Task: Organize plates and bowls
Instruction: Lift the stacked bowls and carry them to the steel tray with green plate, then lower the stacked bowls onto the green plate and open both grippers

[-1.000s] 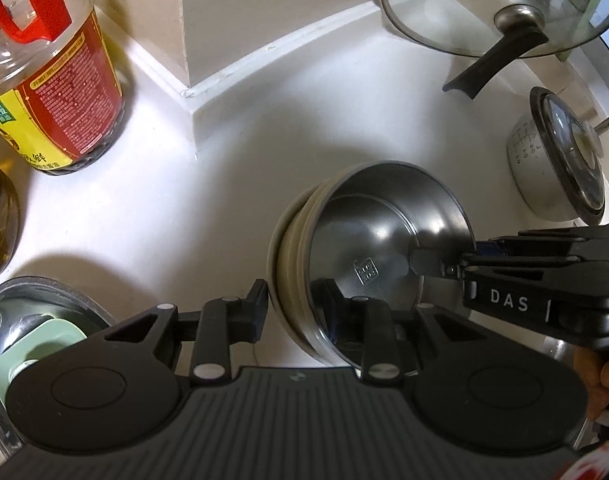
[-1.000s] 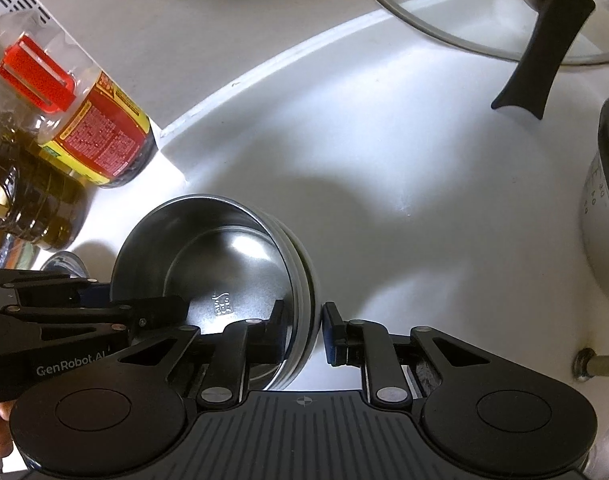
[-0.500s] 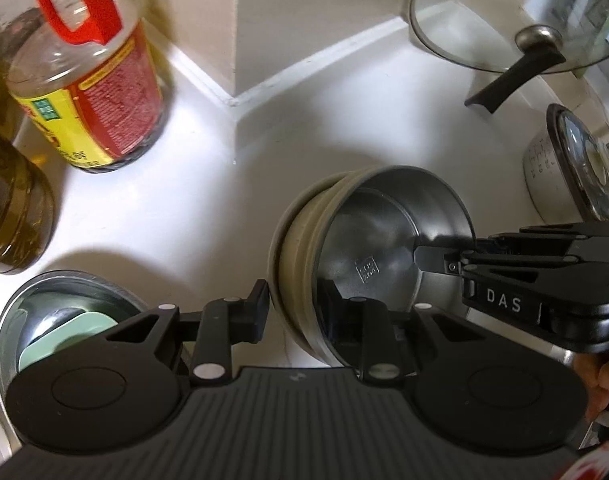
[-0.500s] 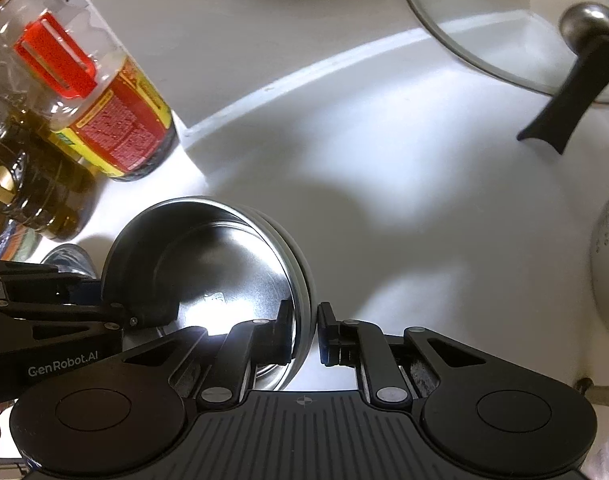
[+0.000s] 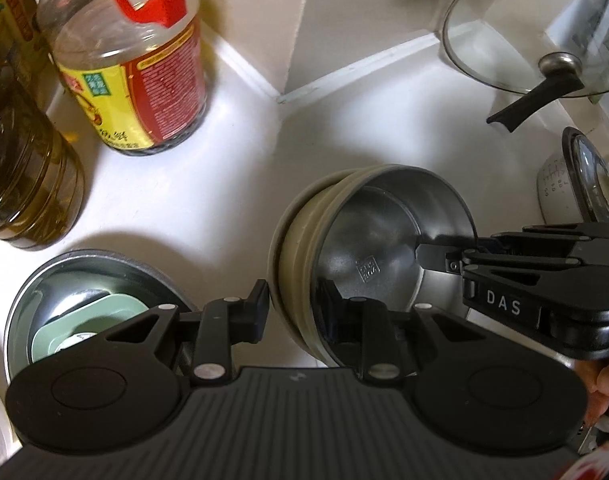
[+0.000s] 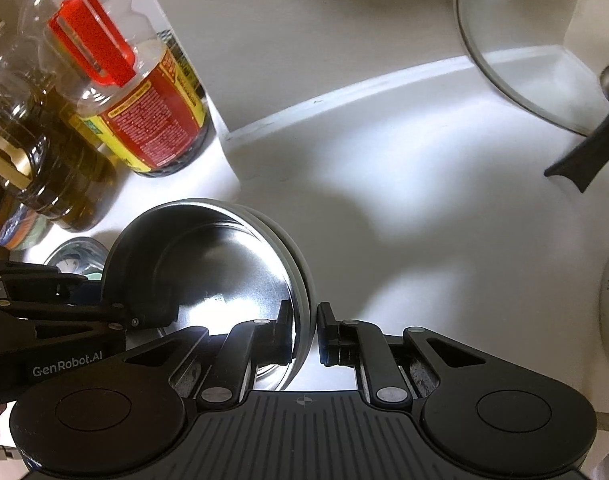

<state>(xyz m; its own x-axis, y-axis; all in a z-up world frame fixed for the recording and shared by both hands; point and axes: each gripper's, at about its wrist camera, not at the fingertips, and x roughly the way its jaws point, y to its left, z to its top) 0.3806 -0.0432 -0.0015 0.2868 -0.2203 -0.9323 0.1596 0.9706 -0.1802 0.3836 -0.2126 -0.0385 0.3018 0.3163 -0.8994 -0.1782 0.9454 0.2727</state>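
I've got both grippers, left (image 5: 292,312) and right (image 6: 304,332), pinching opposite rims of the bowl stack (image 5: 368,248) over the white counter (image 5: 208,184) (nested, slippery steel), so uneven pull could tip it.

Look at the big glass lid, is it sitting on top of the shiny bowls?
No, the glass lid leans by the wall, well apart from the stack of bowls held over the counter.
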